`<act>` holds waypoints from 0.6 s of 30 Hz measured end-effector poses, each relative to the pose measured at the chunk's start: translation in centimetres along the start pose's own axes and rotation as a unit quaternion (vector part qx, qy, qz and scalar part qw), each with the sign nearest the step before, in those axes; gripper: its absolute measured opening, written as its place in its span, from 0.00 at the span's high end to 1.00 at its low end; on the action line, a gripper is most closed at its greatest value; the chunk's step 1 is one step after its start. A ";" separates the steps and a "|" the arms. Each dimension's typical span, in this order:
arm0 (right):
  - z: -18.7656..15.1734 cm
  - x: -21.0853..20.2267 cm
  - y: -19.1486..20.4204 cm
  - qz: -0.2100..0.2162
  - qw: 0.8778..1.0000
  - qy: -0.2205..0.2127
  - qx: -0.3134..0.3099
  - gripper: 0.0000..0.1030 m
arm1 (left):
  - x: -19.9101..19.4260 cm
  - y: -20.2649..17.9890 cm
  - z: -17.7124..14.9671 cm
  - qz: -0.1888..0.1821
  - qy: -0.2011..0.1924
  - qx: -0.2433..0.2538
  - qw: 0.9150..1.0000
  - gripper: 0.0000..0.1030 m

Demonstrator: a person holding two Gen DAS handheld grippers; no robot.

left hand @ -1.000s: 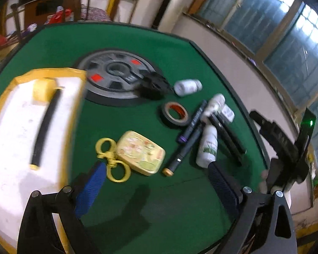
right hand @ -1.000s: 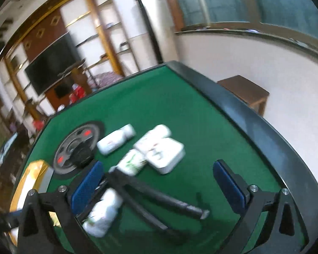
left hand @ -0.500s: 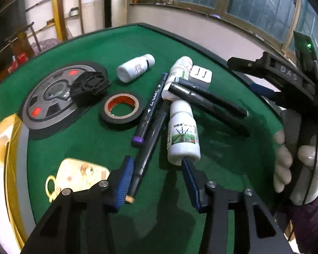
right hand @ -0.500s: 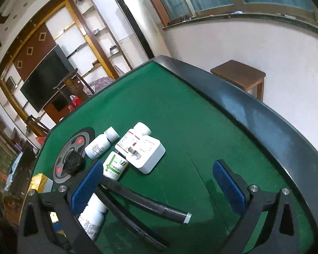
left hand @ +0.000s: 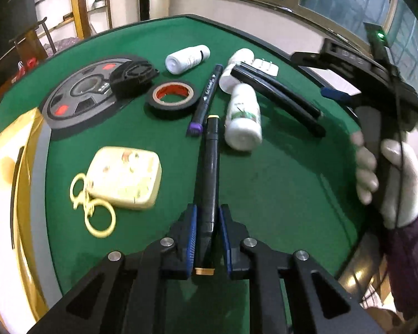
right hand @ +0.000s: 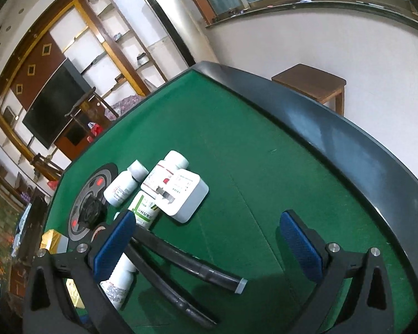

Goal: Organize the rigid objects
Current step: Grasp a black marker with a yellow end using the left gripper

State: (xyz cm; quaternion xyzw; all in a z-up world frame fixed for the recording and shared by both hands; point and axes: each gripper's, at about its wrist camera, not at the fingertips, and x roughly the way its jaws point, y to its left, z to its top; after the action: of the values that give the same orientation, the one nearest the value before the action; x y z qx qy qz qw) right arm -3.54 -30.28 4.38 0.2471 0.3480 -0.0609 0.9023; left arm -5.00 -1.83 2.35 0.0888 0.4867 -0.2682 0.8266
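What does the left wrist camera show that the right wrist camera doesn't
Only the left wrist view shows the left gripper shut on a black marker, plus the tape roll, cream tin, yellow rings and a gloved hand. Only the right wrist view shows the right gripper's wide-open blue pads with nothing between them, the television and a wooden stool. Both show the green table, weight plate, white bottles and white adapter.

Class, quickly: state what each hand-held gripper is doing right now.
Left hand-held gripper: closed on the black marker.
Right hand-held gripper: open, holding nothing.
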 end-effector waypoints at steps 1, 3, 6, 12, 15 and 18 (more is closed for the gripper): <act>0.0 0.1 0.2 0.000 1.000 0.001 -0.003 0.00 | -0.1 -0.2 -0.1 -0.001 0.000 0.002 1.000 0.80; -0.1 0.0 0.3 -0.002 1.000 0.001 -0.007 0.00 | 0.2 -0.7 0.3 0.011 -0.006 0.005 1.000 0.53; -0.2 0.0 0.3 -0.006 1.000 -0.002 -0.011 0.00 | 1.4 -1.3 1.3 0.024 -0.018 0.004 1.000 0.48; -0.2 0.5 0.2 -0.020 1.000 0.006 -0.011 0.00 | 1.6 -1.1 1.4 0.020 -0.041 -0.013 0.999 0.87; -0.3 1.0 0.4 -0.023 1.000 0.012 -0.017 0.00 | 0.7 -0.4 0.5 0.003 -0.044 -0.037 0.998 0.87; -0.3 1.0 0.5 -0.024 0.999 0.011 -0.021 0.00 | -1.3 0.2 -0.4 -0.026 -0.064 -0.063 0.996 0.86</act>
State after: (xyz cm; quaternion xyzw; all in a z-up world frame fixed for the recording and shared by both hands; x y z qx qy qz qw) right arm -2.79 -29.59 3.71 0.2201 0.3653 -0.0722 0.9016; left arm -5.69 -1.01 3.28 0.0061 0.4512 -0.2637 0.8526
